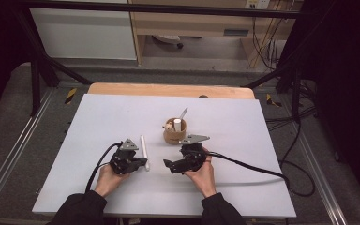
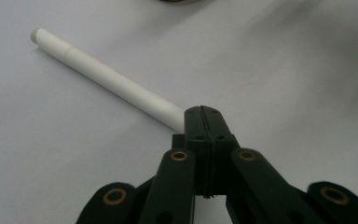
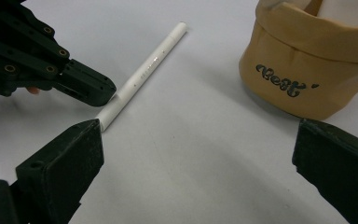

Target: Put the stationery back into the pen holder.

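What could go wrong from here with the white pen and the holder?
The left tool is shut at the very end of the white pen, which lies flat on the table; gripped so far from its middle, the pen may pivot or slip if lifted. The tan holder already contains items, so a tilted pen might snag on them or nudge the holder.

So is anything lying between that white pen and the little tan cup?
Nothing visible. The white pen lies on bare table, and the stretch over to the tan cup is clear.
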